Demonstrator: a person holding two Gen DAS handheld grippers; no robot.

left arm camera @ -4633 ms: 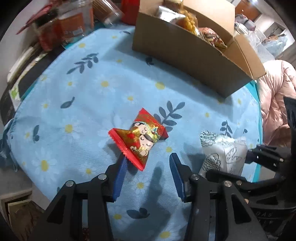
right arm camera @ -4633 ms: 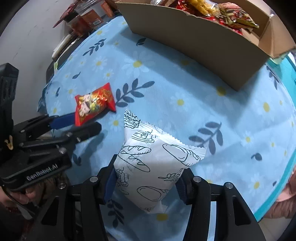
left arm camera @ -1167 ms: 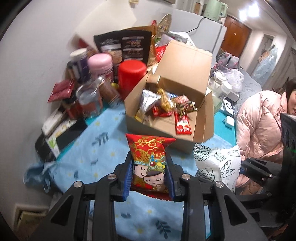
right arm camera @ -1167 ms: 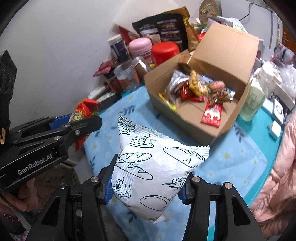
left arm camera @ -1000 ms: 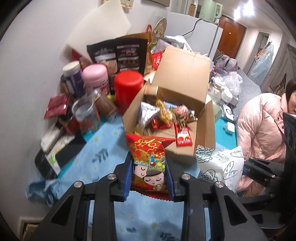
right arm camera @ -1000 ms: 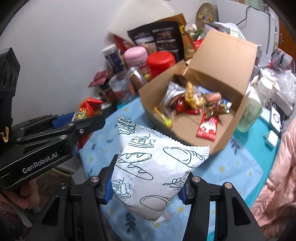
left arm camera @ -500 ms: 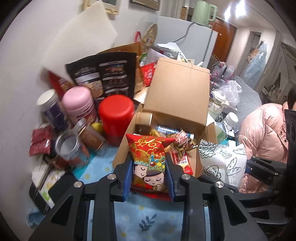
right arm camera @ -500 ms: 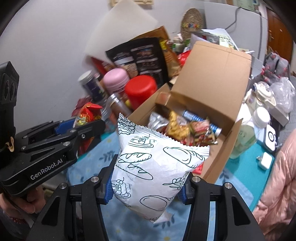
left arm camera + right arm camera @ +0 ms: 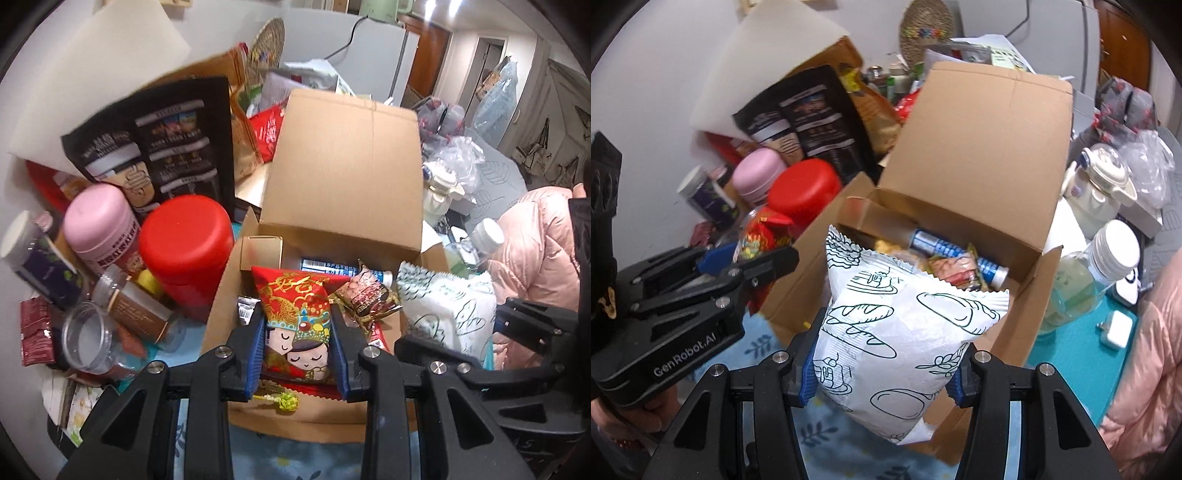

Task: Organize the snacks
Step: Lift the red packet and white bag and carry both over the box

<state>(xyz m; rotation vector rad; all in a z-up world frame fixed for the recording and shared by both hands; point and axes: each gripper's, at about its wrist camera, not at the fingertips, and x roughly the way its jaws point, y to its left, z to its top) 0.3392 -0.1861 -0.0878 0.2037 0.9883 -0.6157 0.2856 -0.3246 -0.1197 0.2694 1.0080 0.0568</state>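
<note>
The left gripper [image 9: 298, 356] is clamping a red foil snack packet printed with two cartoon faces [image 9: 295, 325] between its blue pads, and it is hanging right over the open brown cardboard box [image 9: 343, 177]. The right gripper [image 9: 886, 373] is squeezing a puffy white bag printed with bread drawings [image 9: 905, 332], and that one is hovering over the box's near edge too. Inside the box, a blue-and-white tube [image 9: 955, 254] and several shiny wrapped snacks [image 9: 365, 295] are lying in a heap, with the tall flap standing up behind them. To the left of the box a red round-lidded canister [image 9: 186, 251] and a pink canister [image 9: 99, 225] are standing side by side. Underneath, a blue daisy-print cloth [image 9: 827, 435] is covering the table.
</note>
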